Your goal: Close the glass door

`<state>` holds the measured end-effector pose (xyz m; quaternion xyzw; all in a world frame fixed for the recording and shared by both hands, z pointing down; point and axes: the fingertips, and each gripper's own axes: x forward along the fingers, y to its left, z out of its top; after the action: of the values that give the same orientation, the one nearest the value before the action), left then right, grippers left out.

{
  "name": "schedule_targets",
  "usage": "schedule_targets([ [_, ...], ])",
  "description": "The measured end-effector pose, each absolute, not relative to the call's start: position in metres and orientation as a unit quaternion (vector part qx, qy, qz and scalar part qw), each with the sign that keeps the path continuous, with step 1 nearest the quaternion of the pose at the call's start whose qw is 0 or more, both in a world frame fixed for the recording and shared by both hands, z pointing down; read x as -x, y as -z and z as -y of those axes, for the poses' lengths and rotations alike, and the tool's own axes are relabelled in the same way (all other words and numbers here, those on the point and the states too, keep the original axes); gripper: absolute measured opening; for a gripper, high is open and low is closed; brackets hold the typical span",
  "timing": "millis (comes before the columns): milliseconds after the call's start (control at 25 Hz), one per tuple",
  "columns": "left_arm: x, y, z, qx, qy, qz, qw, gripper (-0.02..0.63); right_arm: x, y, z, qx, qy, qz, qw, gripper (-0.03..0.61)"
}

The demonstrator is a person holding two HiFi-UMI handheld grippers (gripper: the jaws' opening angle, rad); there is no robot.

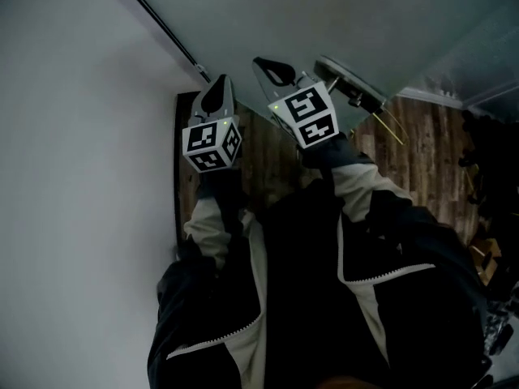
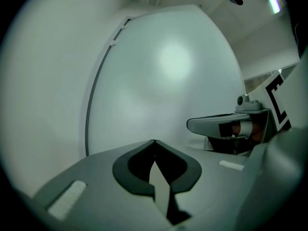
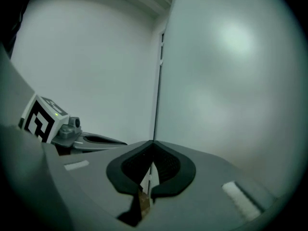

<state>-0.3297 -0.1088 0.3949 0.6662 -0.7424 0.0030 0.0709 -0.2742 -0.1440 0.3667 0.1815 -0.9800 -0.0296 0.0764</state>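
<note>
Left hand-held gripper (image 2: 154, 141) and right hand-held gripper (image 3: 154, 142), both closed, up at the door (image 1: 324, 14).
Each had its jaws together with nothing between them. The left pointed at the door near its dark edge (image 2: 94, 95), the right at the pane just right of that edge; whether either touched the door could not be told. Wall (image 1: 73, 136) lay left of the door, floor (image 1: 422, 144) beneath it.

Dim, cool light throughout. A plain white wall (image 1: 81, 177) fills the left of the head view. A dark strip (image 1: 178, 177) runs where the wall meets the floor. The wood-plank floor (image 1: 422, 148) is brown and streaky. Pale skirting (image 1: 434, 97) lines its far edge. Dark clutter (image 1: 486, 168) at the right edge, too dim to identify. In the left gripper view, a small bright patch (image 2: 275, 4) shows high up.
</note>
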Motion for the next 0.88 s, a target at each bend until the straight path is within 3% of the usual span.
schedule_targets([
  [400,0.268,-0.399,0.133,-0.762,0.002,0.644,0.073,0.000,0.151,-0.395,0.150,-0.361,-0.001,0.927,0.103,0.005],
  [680,0.236,-0.409,0.139,-0.789,0.000,0.610,0.076,0.000,0.116,-0.417,0.151,-0.397,-0.008,0.910,0.122,0.005],
  [880,0.224,-0.412,0.139,-0.801,-0.007,0.594,0.076,0.000,0.116,-0.428,0.149,-0.361,0.101,0.899,0.227,0.007],
])
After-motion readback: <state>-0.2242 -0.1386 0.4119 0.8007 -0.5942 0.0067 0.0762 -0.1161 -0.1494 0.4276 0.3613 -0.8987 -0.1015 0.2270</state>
